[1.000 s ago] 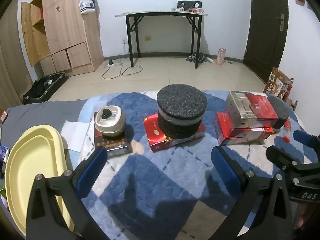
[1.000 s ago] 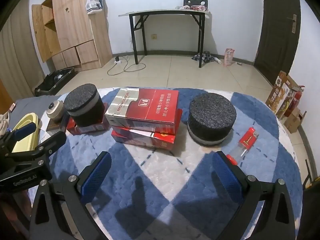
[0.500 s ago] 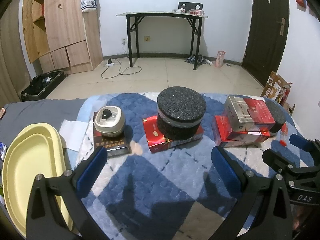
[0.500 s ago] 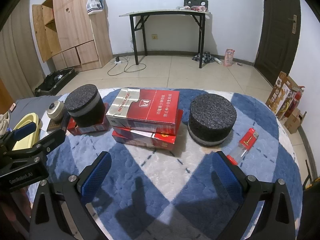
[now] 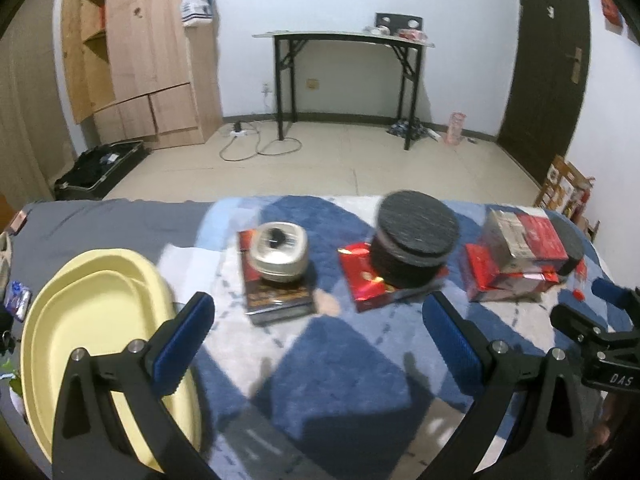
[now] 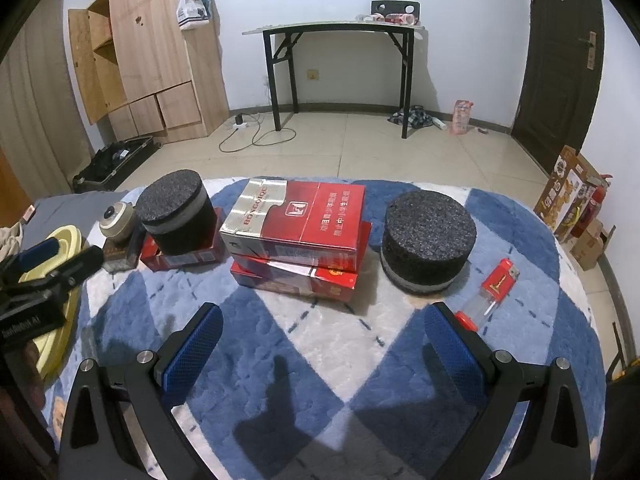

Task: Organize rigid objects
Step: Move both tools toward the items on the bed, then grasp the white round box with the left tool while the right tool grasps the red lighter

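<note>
There, my right gripper [image 6: 322, 330] hung with its blue pads spread wide and nothing between them, low over the blue-and-white rug [image 6: 328, 344]. Straight ahead of it lay two red cartons [image 6: 298, 238], one stacked on the other, the top one silver at its left end and sitting a little askew. Just right of the stack, ahead of my right finger, stood a round black foam block [image 6: 429, 236] with a pale band near its base. A red-capped lighter [image 6: 490, 296] lay on its side close beside that same finger, tilted up and to the right. Off to my left, a second foam block [image 6: 174, 210] sat on a flat red box [image 6: 182, 254], and past it a small round tin [image 6: 116, 218] rested on a dark box.

My left gripper [image 5: 316, 330] was likewise wide apart and empty. Ahead of its left finger I had the tin [image 5: 278, 252] on the dark box [image 5: 276, 296]; ahead of its right finger, the foam block [image 5: 414, 238] on the red box [image 5: 366, 280]. The cartons [image 5: 514, 256] lay farther to the right. A pale yellow tray [image 5: 96, 320] sat at my near left, partly behind the left finger. That view was blurred, so the print on the boxes could not be read.
</note>
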The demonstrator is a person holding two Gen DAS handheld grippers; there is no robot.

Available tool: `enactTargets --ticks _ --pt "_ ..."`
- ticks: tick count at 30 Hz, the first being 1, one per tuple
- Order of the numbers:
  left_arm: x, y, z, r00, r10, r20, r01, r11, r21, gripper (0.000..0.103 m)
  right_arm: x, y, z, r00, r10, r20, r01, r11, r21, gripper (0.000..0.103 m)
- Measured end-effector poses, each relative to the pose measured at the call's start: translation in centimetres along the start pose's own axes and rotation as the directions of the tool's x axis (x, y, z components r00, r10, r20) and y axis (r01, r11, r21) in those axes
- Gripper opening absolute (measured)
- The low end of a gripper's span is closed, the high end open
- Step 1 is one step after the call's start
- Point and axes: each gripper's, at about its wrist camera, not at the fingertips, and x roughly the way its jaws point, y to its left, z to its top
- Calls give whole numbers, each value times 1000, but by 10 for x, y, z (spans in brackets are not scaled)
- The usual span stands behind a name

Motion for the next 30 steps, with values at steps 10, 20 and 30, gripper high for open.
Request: enactTargets --ticks 10,20,30 --pt "3 38 -3 1000 23 -5 -23 999 -27 103 -3 -1 2 1000 8 3 -8 1000 1 103" --pt "7 2 -1 999 -47 24 47 999 -4 103 -39 -50 16 996 -43 77 36 995 95 103" --pt "-35 -13 14 991 -37 125 32 998 45 103 -66 -102 16 990 -80 114 49 966 254 103"
